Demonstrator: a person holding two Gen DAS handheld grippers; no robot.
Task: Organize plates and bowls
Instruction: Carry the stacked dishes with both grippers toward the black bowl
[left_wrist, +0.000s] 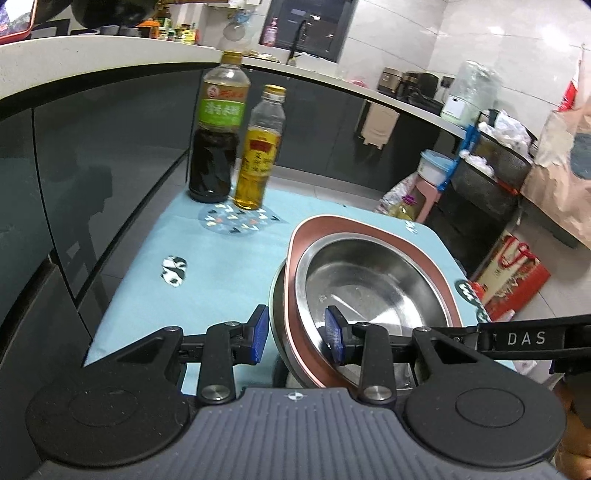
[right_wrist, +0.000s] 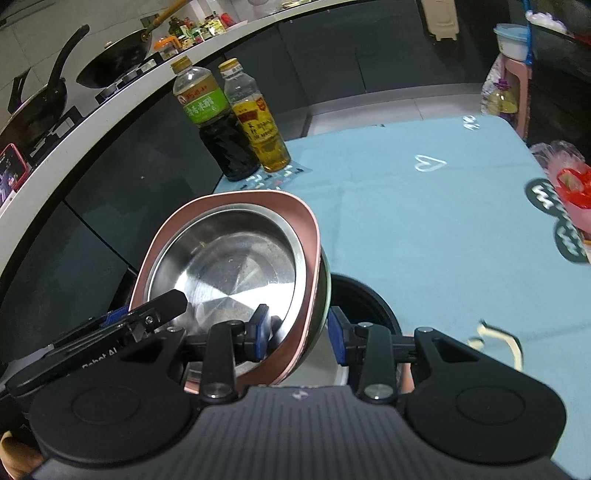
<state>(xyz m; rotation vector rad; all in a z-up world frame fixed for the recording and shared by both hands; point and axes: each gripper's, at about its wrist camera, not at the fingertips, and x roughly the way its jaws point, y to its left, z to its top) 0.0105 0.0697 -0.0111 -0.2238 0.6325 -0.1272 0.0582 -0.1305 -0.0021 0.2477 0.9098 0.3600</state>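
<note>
Above the blue-clothed desk (left_wrist: 221, 266), in the left wrist view, the left tool (left_wrist: 297, 334) grips the near rim of a stack of dishes: a steel plate (left_wrist: 369, 291) nested in a pink plate (left_wrist: 373, 229), with a steel bowl (left_wrist: 277, 314) under them. One blue pad sits inside the steel plate, the other outside the stack's rim, so the jaws are partly closed on it. The right tool (left_wrist: 524, 339) reaches in from the stack's right. Beyond the stack stand a dark sauce bottle (left_wrist: 216, 147) and an oil bottle (left_wrist: 260, 155), side by side. In the right wrist view, the right tool (right_wrist: 301, 334) clamps the stack's right rim likewise, the pink plate (right_wrist: 306, 229) tilted, and the left tool (right_wrist: 147, 317) holds the stack's left edge. A black bowl (right_wrist: 369, 299) sits on the desk (right_wrist: 424, 221) just behind the stack.
</note>
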